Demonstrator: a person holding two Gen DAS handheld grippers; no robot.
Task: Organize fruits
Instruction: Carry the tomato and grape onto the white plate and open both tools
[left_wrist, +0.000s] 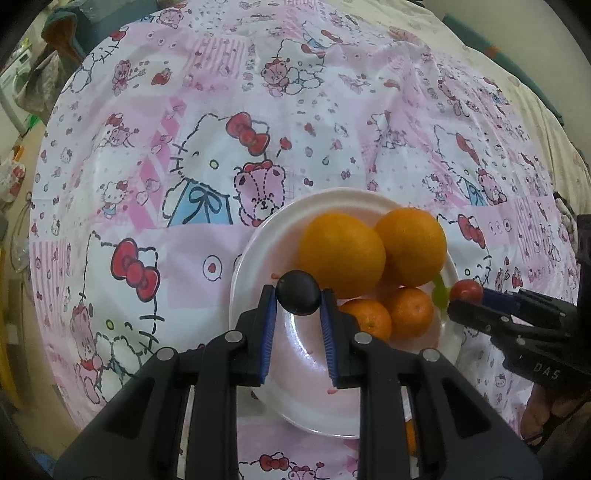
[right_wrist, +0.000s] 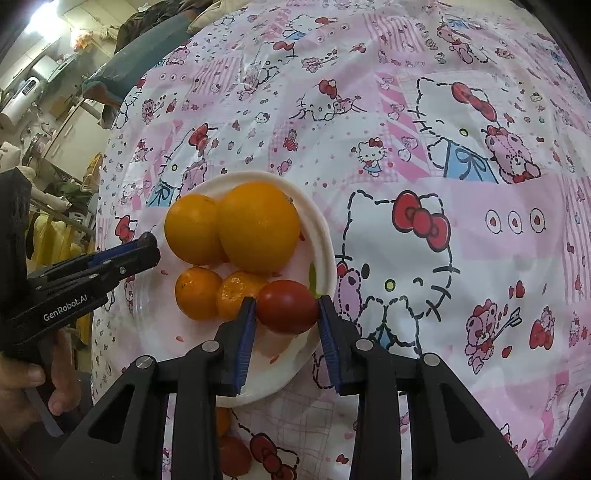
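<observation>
A: The biggest thing is the tablecloth (left_wrist: 258, 155). It is pink and white, with cartoon cats, bears and red bows all over it

B: And the white plate (left_wrist: 255, 243) sits on top of it, close to us. The fruit is all on the plate or just over it

A: Two big oranges (left_wrist: 341, 249) lie side by side at the far part of the plate, and they touch each other

B: Two small mandarins (right_wrist: 197, 293) lie right in front of them, also side by side. A bit of something green (right_wrist: 313, 278) peeks out at the plate's edge

A: Now the tools. A hand (right_wrist: 22, 376) holds each one. The left gripper (left_wrist: 298, 299) points down over the near part of the plate. Its blue pads squeeze a small dark round fruit (left_wrist: 298, 292), maybe a plum or a dark grape, I cannot tell which

B: The right gripper (right_wrist: 287, 308) comes in from the other side. It is clenched on a red cherry tomato (right_wrist: 287, 306), one pad on each side. The tomato hangs over the plate's edge, just beside the nearer mandarin

A: From the left camera the tomato (left_wrist: 466, 290) looks tiny, right at the rim by the green bit

B: There is more fruit down on the cloth, under the right gripper. One piece is orange (right_wrist: 222, 421) and one is red (right_wrist: 232, 456), both partly hidden by the black fingers
</observation>
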